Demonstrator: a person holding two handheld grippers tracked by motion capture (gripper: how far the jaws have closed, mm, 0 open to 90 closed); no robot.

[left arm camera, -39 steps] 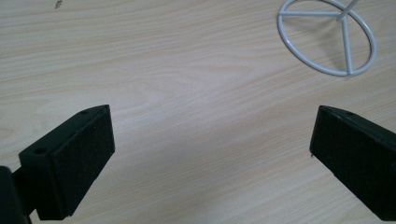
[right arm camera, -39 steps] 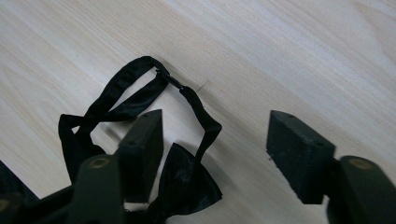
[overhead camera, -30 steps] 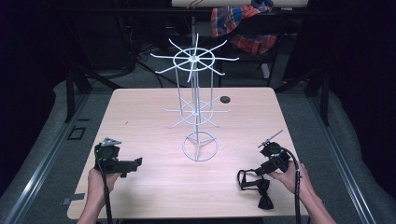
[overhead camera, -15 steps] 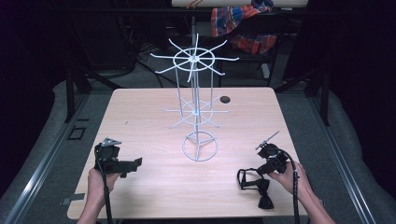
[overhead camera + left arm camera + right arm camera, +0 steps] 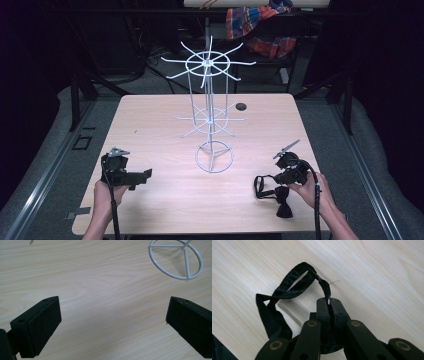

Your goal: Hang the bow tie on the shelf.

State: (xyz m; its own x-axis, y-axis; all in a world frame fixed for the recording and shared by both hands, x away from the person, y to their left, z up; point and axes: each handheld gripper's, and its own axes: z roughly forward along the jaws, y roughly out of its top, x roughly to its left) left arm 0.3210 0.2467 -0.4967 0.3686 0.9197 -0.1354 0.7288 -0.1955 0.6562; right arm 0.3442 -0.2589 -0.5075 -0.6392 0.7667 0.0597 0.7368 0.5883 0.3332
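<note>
Right gripper (image 5: 329, 305), at 4 o'clock on counter (image 5: 160, 120): fingers just closed, pinching black bow tie (image 5: 280, 200) strap. Left gripper (image 5: 112, 322), at 8 o'clock: fingers wide apart, holding nothing. White wire rack (image 5: 210, 100) standing at centre.

table (image 5: 165, 125): pale wood-grain top, smooth, matt | rack (image 5: 210, 115): thin white-coated metal wire, slight sheen | bow tie (image 5: 275, 192): black cloth, strap woven with soft satin shine | right claw (image 5: 329, 305): matt black plastic, brass-coloured rivets | left claw (image 5: 112, 315): matt black, finely ribbed pads
</note>
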